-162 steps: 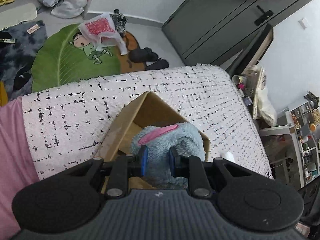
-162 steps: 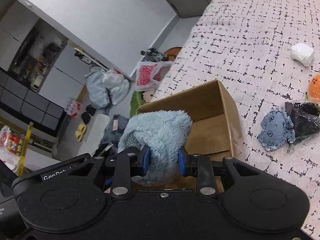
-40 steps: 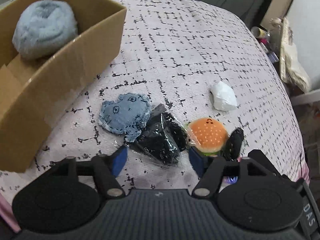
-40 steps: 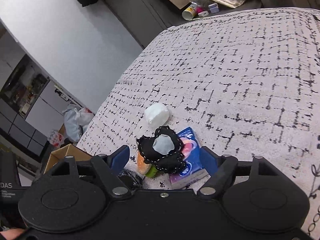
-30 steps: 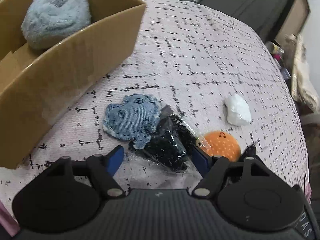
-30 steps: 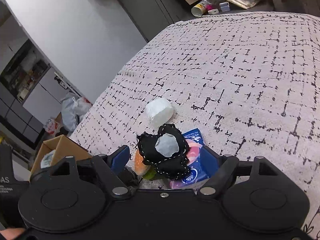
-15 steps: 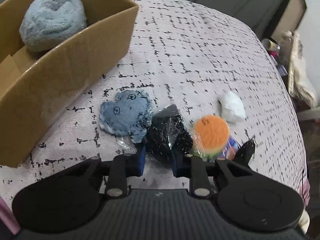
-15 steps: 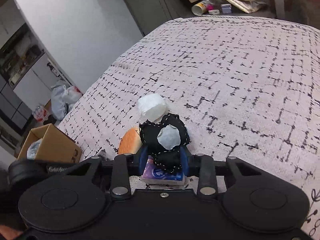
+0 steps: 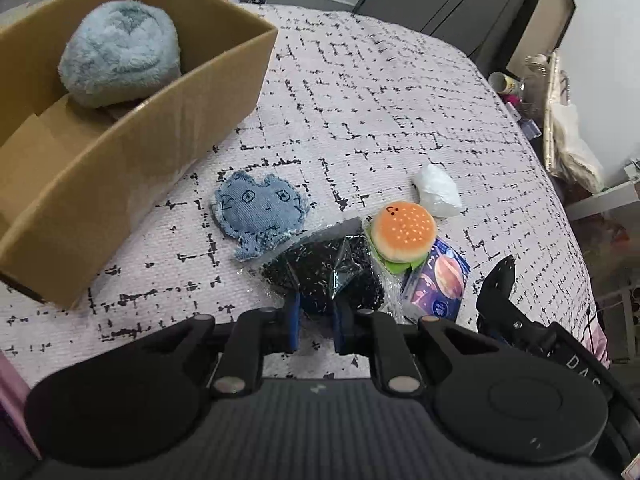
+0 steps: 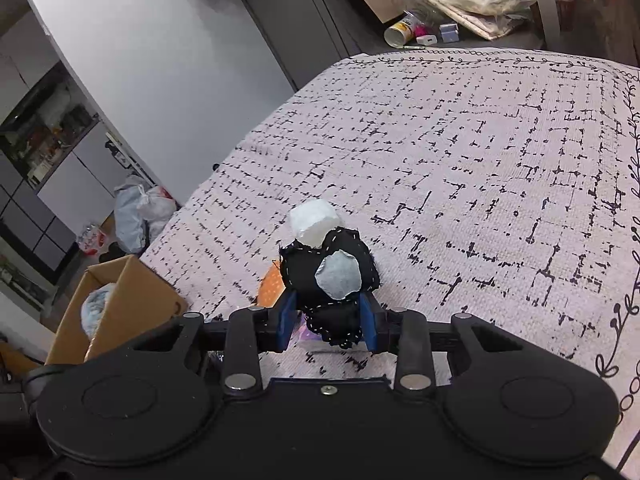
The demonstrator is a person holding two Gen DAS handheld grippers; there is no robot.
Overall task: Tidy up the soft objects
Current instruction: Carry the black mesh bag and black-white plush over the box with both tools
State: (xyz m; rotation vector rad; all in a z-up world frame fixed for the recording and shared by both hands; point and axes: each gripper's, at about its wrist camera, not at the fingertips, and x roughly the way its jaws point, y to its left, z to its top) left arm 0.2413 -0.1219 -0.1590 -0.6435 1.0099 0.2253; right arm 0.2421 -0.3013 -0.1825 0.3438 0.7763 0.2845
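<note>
Black, speckled and wrapped in clear crinkled plastic, the soft packet (image 9: 326, 270) lies on the patterned bedspread (image 9: 380, 92) with its near edge pinched between the blue pads of the left gripper (image 9: 316, 322), whose jaws are drawn in tight on it. Touching its far left edge is a denim patch toy (image 9: 258, 210) with a stitched face, and against its right side sits a small burger plush (image 9: 402, 232), which partly overlaps a blue printed sachet (image 9: 438, 280). A white crumpled wad (image 9: 438, 190) rests just beyond the burger. Further left, a cardboard box (image 9: 132, 152) stands on the bedspread with a fluffy pale-blue plush (image 9: 120, 54) inside it at its far end. On the other side, the right gripper (image 10: 326, 320) is clenched on a black stitched toy (image 10: 328, 276) with white edge stitching and a grey patch on its front; whether the toy is off the cover cannot be told. Behind it the white wad (image 10: 314, 222) shows, an orange sliver of the burger (image 10: 270, 286) peeks out at its left, and the box (image 10: 120, 304) stands at the left.
</note>
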